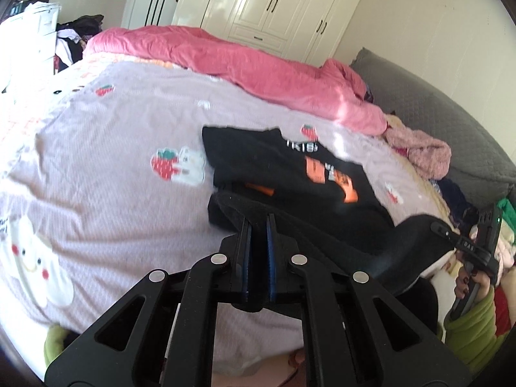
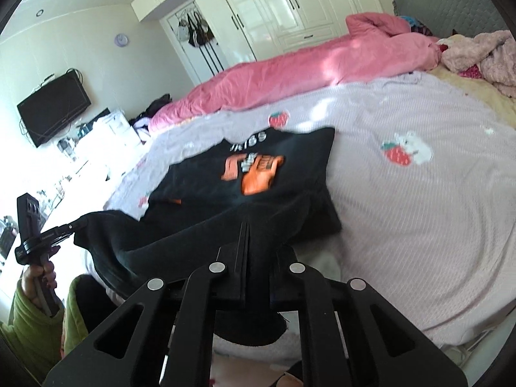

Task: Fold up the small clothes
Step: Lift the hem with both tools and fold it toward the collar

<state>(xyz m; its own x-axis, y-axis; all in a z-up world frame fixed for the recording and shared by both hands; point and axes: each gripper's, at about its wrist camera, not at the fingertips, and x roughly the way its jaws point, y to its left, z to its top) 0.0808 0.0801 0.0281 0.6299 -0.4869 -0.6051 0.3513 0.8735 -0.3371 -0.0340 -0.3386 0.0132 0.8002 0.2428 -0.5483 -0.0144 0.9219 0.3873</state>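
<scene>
A bedroom holds a bed (image 1: 96, 161) covered with a lilac sheet printed with strawberries and white rabbits, and everything here is placed relative to that bed. Seen from the right wrist, a dark television (image 2: 53, 108) hangs on the wall left of the bed, above a cluttered white counter. Behind the bed stands a white wardrobe (image 1: 274, 3) with dark handles. Along the bed's far edge lies a rolled pink quilt (image 1: 245, 64), and at its right end a grey headboard (image 1: 451, 119) rises behind a heap of fluffy pink clothes (image 1: 422, 151).

Near the middle of the bed lies the black T-shirt (image 1: 290, 174) with an orange and white print, its upper part flat on the sheet. Its near edge is lifted off the bed toward the person.

The left gripper (image 1: 258, 225) has its fingers pressed together on the left part of that raised hem. To the right, the right gripper (image 2: 246, 235) likewise has its fingers clamped on the black fabric, which drapes over them. The cloth stretches in a band between the two grippers. A green-sleeved hand (image 1: 471, 283) holds the right tool's handle.
</scene>
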